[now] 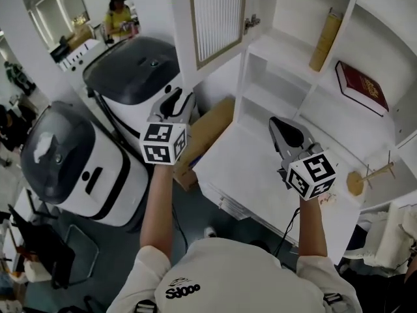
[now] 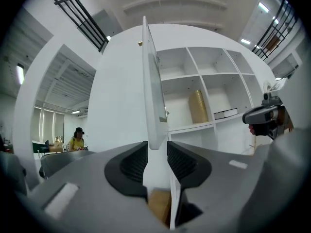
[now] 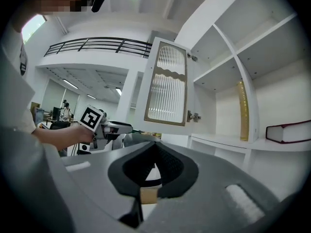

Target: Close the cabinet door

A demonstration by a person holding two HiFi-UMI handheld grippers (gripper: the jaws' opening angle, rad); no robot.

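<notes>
The cabinet door [image 1: 218,18], white with a ribbed glass panel, stands swung open from the white shelf unit [image 1: 287,18]. In the left gripper view the door [image 2: 150,81] shows edge-on, straight ahead beyond the jaws. My left gripper [image 1: 174,98] is below and to the left of the door, apart from it; the left gripper [image 2: 156,161] is open and holds nothing. My right gripper [image 1: 281,126] hovers over the white counter [image 1: 247,168] in front of the shelves. The right gripper [image 3: 154,148] is shut on nothing, and its view shows the door [image 3: 167,89] from the front.
Two large white-and-black machines [image 1: 140,77] stand left of the cabinet. A cardboard box [image 1: 205,139] leans by the counter. The shelves hold a gold bottle [image 1: 326,41] and a red book [image 1: 361,87]. A wooden stand [image 1: 371,175] sits at the right. A person [image 1: 119,15] stands far back.
</notes>
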